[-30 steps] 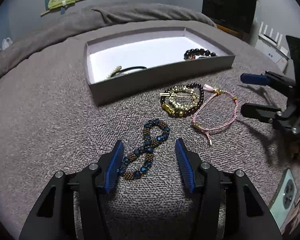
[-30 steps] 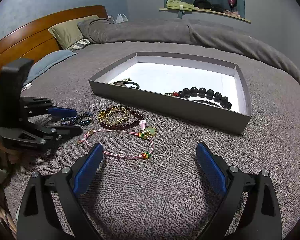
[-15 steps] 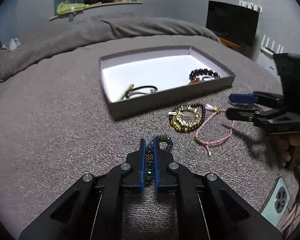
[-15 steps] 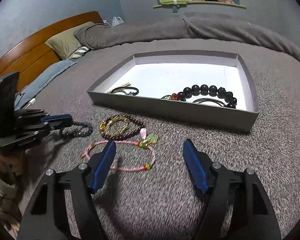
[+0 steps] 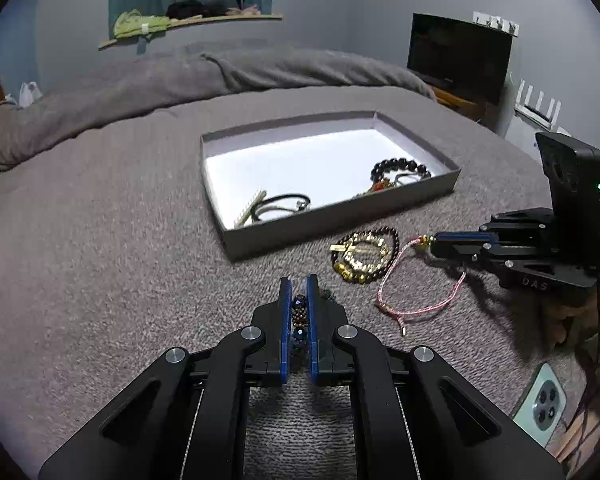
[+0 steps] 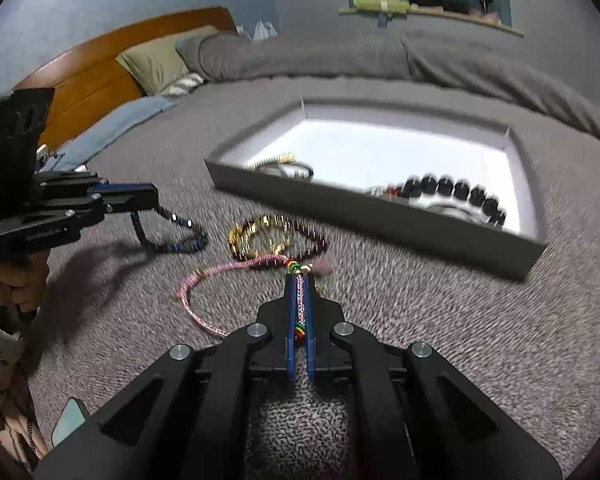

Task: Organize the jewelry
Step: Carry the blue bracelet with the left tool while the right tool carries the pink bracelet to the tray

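My left gripper [image 5: 299,280] is shut on the blue and bronze bead bracelet [image 5: 299,314], which hangs from it in the right wrist view [image 6: 180,240]. My right gripper [image 6: 299,280] is shut on the pink cord bracelet [image 6: 204,280], near its coloured beads; the cord also shows in the left wrist view [image 5: 420,308]. A gold and dark red bead bracelet [image 5: 364,254] lies on the grey bedspread between them. The grey box [image 5: 340,220] with a white floor holds a black bead bracelet [image 5: 400,166] and hair ties [image 5: 280,206].
A phone [image 5: 540,404] lies on the bedspread at the right, near the bed's edge. A rumpled grey blanket [image 5: 180,76] lies behind the box. Pillows [image 6: 160,60] and a wooden headboard [image 6: 100,64] stand at the far left.
My left gripper closed on the blue bead bracelet and lifted it. My right gripper moved left and closed on the pink cord bracelet.
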